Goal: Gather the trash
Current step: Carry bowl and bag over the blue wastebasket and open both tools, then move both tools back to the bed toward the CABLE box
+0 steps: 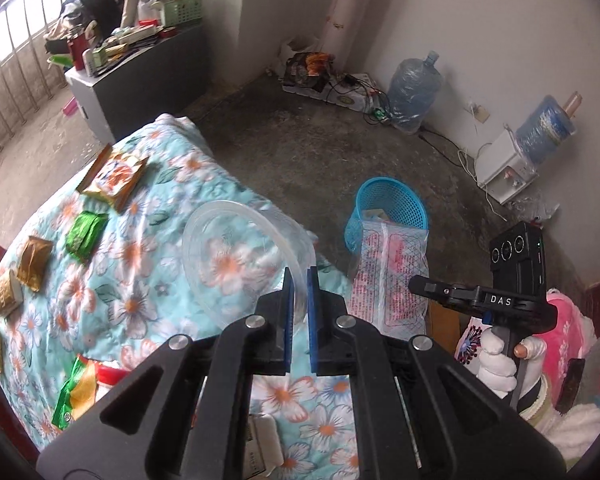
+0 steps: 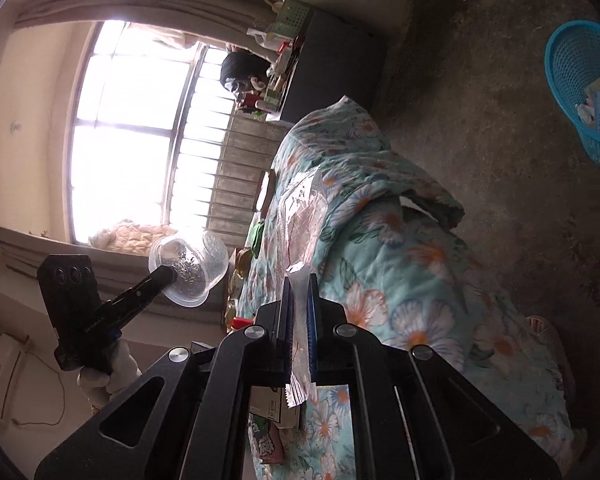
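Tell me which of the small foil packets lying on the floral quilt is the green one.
The shiny green foil packet, lying between the large orange-and-gold snack bag and the gold foil packets. It alone is green all over.

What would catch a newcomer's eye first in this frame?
Two things are held aloft at once: the left hand-held gripper pinches the rim of a clear plastic bowl above the floral quilt, and the right hand-held gripper holds a clear plastic wrapper. Beyond them, a blue mesh basket stands on the concrete floor beside the bed, already holding some paper. Small snack packets lie scattered on the quilt's left side.
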Demonstrator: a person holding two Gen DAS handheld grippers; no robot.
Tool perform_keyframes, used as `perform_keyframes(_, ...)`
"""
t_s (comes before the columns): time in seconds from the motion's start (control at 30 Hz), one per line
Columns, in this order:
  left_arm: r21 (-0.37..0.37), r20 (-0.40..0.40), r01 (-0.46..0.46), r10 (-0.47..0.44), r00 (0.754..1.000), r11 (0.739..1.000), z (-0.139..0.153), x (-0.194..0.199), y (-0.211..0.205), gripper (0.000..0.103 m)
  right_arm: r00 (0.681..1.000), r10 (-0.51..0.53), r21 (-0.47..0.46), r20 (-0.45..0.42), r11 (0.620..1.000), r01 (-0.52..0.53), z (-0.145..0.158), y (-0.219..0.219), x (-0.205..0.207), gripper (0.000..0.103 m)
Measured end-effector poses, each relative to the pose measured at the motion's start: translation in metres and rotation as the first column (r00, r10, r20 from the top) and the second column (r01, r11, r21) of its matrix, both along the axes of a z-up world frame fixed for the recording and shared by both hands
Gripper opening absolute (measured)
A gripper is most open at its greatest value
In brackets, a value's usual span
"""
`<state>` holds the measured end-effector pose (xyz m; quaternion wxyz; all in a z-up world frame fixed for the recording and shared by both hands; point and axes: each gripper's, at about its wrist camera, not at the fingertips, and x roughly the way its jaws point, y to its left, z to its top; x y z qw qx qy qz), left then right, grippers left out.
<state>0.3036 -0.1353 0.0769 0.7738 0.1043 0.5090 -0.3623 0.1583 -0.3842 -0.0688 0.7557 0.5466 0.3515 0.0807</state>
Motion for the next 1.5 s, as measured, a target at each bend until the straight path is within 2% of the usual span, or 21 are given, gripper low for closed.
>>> perform_keyframes(0.17, 0.019, -0.009, 0.116, -0.116, 0.993, 0.993, -0.021, -0.016, -0.082, 0.004, 0.981, -0.191, -0.078, -0.036, 0.979, 0.187, -0.002, -0.065, -0.052, 0.006)
perform_keyframes(0.4, 0.084, 0.006, 0.305, -0.307, 0.952, 0.949, -0.073, -0.042, -0.213, 0.004, 0.9, -0.415, -0.171, -0.131, 0.904, 0.392, -0.026, -0.156, -0.102, 0.006)
perform_keyframes(0.5, 0.093, -0.023, 0.356, -0.356, 0.934, 0.93, -0.099, -0.047, -0.261, 0.004, 0.869, -0.465, -0.178, -0.169, 0.882, 0.437, -0.042, -0.189, -0.105, 0.006)
perform_keyframes(0.6, 0.097, -0.046, 0.383, -0.38, 0.924, 0.919, -0.123, -0.046, -0.303, 0.004, 0.839, -0.507, -0.227, -0.2, 0.857, 0.463, -0.058, -0.215, -0.096, 0.006)
perform_keyframes(0.77, 0.077, -0.077, 0.364, -0.358, 0.931, 0.928, -0.16, -0.026, -0.366, 0.005, 0.784, -0.567, -0.26, -0.252, 0.82, 0.51, -0.092, -0.263, -0.076, 0.009)
perform_keyframes(0.8, 0.057, -0.086, 0.363, -0.357, 0.93, 0.93, -0.167, -0.022, -0.374, 0.009, 0.777, -0.572, -0.269, -0.26, 0.816, 0.511, -0.1, -0.272, -0.07, 0.011)
perform_keyframes(0.83, 0.042, -0.097, 0.361, -0.356, 0.929, 0.932, -0.175, -0.018, -0.383, 0.026, 0.767, -0.58, -0.272, -0.274, 0.812, 0.516, -0.11, -0.279, -0.064, 0.017)
perform_keyframes(0.87, 0.046, -0.088, 0.34, -0.335, 0.938, 0.939, -0.181, -0.015, -0.39, 0.052, 0.749, -0.593, -0.273, -0.296, 0.804, 0.528, -0.12, -0.287, -0.061, 0.037)
perform_keyframes(0.9, 0.047, -0.07, 0.314, -0.311, 0.948, 0.948, -0.186, -0.013, -0.396, 0.058, 0.732, -0.607, -0.272, -0.311, 0.794, 0.543, -0.128, -0.294, -0.06, 0.047)
perform_keyframes(0.97, 0.014, -0.067, 0.301, -0.299, 0.952, 0.954, -0.191, -0.012, -0.399, 0.059, 0.701, -0.637, -0.27, -0.32, 0.771, 0.577, -0.144, -0.301, -0.064, 0.047)
perform_keyframes(1.07, -0.01, -0.095, 0.288, -0.288, 0.953, 0.957, -0.192, -0.011, -0.394, 0.059, 0.678, -0.648, -0.253, -0.347, 0.761, 0.598, -0.158, -0.305, -0.071, 0.047)
perform_keyframes(1.1, -0.02, -0.093, 0.285, -0.285, 0.954, 0.958, -0.189, -0.011, -0.392, 0.059, 0.68, -0.652, -0.238, -0.336, 0.757, 0.608, -0.159, -0.304, -0.076, 0.047)
perform_keyframes(1.3, -0.124, -0.074, 0.269, -0.28, 0.957, 0.955, -0.15, -0.012, -0.351, 0.059, 0.711, -0.648, -0.263, -0.272, 0.761, 0.593, -0.141, -0.286, -0.098, 0.047)
perform_keyframes(1.43, -0.207, -0.02, 0.253, -0.263, 0.965, 0.945, -0.105, -0.026, -0.299, 0.063, 0.762, -0.612, -0.291, -0.211, 0.783, 0.549, -0.112, -0.261, -0.106, 0.048)
perform_keyframes(1.5, -0.257, 0.016, 0.239, -0.243, 0.97, 0.936, -0.08, -0.036, -0.269, 0.064, 0.796, -0.579, -0.304, -0.178, 0.801, 0.515, -0.096, -0.245, -0.107, 0.055)
